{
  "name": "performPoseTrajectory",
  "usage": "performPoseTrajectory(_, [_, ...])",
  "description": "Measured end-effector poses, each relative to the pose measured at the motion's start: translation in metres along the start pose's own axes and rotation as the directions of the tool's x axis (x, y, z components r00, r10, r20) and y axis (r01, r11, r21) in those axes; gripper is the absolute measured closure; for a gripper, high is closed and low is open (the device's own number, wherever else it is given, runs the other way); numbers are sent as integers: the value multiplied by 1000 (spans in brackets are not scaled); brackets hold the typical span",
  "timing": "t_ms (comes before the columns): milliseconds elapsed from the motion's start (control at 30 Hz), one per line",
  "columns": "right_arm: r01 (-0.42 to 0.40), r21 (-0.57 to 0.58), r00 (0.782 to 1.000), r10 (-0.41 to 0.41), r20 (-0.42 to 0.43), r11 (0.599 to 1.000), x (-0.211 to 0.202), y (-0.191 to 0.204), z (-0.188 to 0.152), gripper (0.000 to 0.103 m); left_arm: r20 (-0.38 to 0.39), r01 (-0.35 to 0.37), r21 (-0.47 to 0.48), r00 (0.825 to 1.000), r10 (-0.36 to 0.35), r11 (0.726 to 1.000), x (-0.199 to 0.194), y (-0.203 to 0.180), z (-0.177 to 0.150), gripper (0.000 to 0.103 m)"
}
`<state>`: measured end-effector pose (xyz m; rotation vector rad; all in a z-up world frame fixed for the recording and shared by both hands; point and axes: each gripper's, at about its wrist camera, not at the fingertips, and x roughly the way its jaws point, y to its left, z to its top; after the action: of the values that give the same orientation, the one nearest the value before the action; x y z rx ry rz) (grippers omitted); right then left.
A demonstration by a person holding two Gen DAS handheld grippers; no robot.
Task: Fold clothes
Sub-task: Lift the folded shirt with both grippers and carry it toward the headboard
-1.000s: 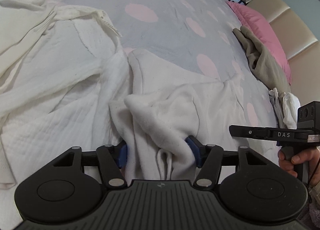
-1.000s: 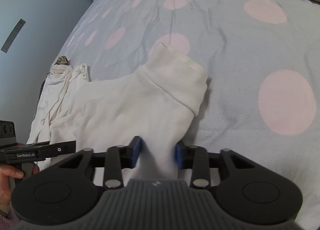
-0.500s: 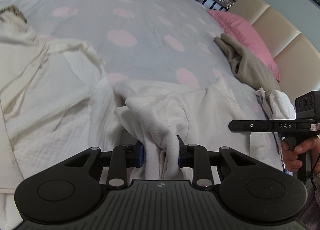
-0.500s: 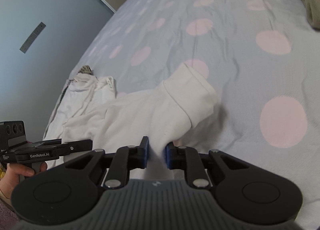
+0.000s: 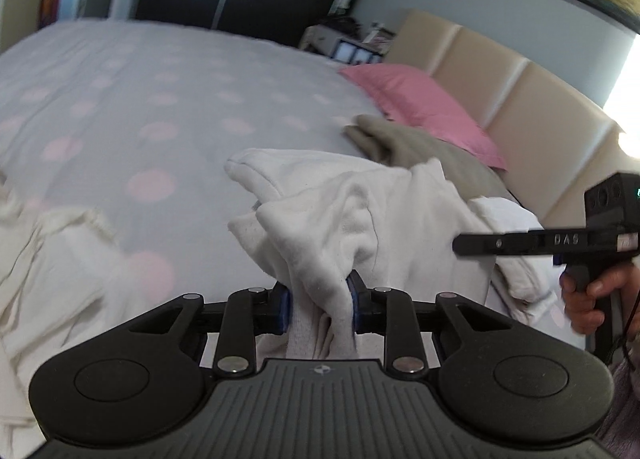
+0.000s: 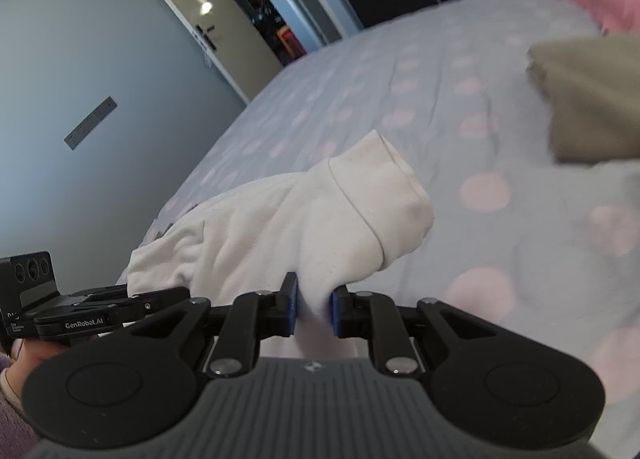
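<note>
i have the left gripper (image 5: 319, 309) clamped on bunched white sweater (image 5: 352, 211) fabric, and the right gripper (image 6: 314, 309) clamped on its cuffed sleeve (image 6: 376, 195), lifted above the spotted bedspread (image 5: 152, 99). a beige garment (image 5: 416, 143) lies at 1 o'clock beside the pink pillow (image 5: 420, 99).

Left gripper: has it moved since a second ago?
Yes. The left gripper tilted up and lifted the white sweatshirt: the headboard and far wall now show, where only the polka-dot bedspread did.
</note>
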<state>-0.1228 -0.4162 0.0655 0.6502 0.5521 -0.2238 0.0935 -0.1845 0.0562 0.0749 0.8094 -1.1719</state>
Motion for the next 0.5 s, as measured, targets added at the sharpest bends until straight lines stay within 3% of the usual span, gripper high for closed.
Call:
performPoseTrajectory(267, [105, -13, 992, -103, 74, 994, -116, -38, 14, 85, 30, 157, 84, 987, -160, 984, 21, -98, 22, 79])
performPoseTrajectory(500, [218, 9, 969, -218, 116, 976, -221, -85, 25, 85, -12, 323, 163, 946, -325, 932, 70, -201, 35, 79])
